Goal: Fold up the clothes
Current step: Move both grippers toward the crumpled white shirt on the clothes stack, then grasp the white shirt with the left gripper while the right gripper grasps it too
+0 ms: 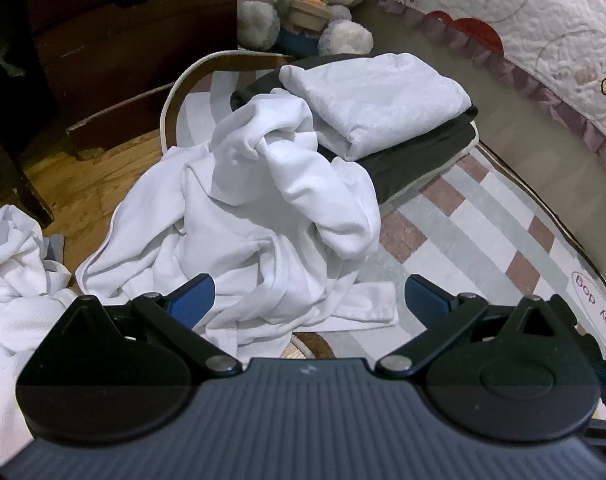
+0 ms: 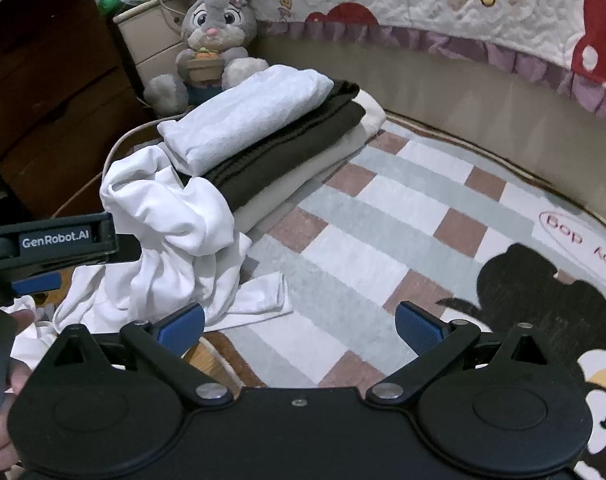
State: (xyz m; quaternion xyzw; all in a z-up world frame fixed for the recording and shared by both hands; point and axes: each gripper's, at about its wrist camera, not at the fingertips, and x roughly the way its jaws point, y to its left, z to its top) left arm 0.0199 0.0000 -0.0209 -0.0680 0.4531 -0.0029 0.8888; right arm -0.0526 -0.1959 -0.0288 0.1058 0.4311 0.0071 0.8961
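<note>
You held both the left gripper [image 1: 309,298] and the right gripper [image 2: 299,326] wide open and empty over the rug's [image 2: 383,216] near edge, facing the crumpled white shirt [image 1: 255,208] heaped against the folded stack [image 1: 383,104], seemingly so either could reach it.

Soft white cloth garment [image 1: 255,208] on matt woven rug [image 1: 483,232].

A striped rug [image 1: 475,216] is spread on the wood floor [image 1: 83,184], and on the rug are laid a crumpled white garment [image 1: 255,200], a stack of folded clothes [image 1: 387,120] and a toy bunny [image 2: 211,48].
</note>
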